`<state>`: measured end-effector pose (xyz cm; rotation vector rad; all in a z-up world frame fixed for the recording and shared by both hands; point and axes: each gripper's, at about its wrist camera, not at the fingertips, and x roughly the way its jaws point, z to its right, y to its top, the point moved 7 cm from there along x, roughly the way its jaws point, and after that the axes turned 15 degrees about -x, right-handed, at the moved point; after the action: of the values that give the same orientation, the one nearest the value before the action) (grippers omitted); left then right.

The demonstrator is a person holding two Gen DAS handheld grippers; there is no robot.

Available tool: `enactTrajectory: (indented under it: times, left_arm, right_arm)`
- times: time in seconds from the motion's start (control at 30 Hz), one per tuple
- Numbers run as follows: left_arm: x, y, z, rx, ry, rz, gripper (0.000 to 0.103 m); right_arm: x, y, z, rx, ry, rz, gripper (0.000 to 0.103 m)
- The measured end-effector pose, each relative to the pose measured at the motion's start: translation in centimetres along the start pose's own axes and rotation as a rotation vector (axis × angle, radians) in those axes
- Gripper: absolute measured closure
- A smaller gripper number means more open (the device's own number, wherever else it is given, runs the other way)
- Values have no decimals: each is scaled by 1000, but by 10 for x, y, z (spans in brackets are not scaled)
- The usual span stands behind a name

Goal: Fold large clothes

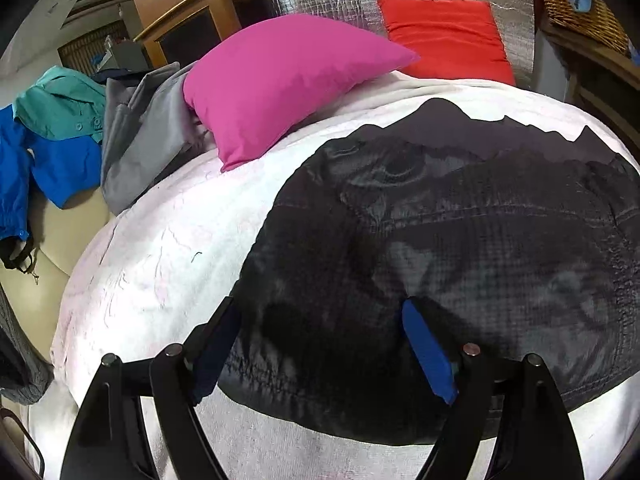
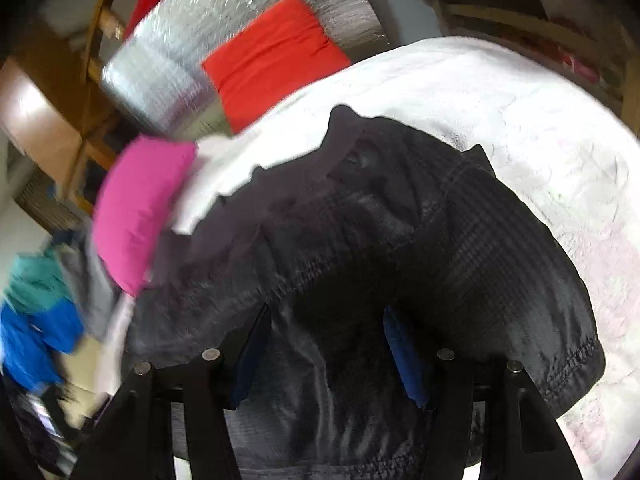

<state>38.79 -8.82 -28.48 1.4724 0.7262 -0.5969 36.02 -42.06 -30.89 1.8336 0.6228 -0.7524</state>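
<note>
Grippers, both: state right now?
Left tool: open, over the black jacket, gripping nothing.
Right tool: open, jacket fabric between the fingers, not clamped.

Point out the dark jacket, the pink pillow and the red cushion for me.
dark jacket (image 1: 460, 248): left wrist view, middle of its quilted panel.
pink pillow (image 1: 288, 84): left wrist view, centre of its face.
red cushion (image 2: 276, 56): right wrist view, centre of its face.

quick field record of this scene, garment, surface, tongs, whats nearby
garment: dark jacket spread on the white blanket
left tongs: open above the jacket, no fabric pinched
right tongs: open above the jacket, no fabric pinched
pillows: pink pillow, red pillow
other clothes: grey, teal and blue garments piled beside the blanket
</note>
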Motion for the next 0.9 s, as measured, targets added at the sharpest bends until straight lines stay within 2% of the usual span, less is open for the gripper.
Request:
enactTrajectory:
  times: [0.07,0.2,0.43,0.7,0.83,0.9]
  left_arm:
    - [-3,0,2,1,-8,4,20]
    - [-7,0,5,11,-20,12,20]
    - [-4,1,6,-2,-21,4,20]
    - [-15,1,10,2,-34,27,20]
    - [-46,-1,5,-14,-27,84,20]
    - [-69,-3,1,-30,-26,116,20]
  right_arm:
    - [-1,0,-5,-32,-22,0,40]
    - [-10,6,-3,23,57,36,40]
    - [-7,4,5,55,55,26,40]
    - [-22,5,-6,53,113,84,40]
    - [-51,-5,-22,6,60,145,40]
    - [-78,-16,-34,-35,3,193,35]
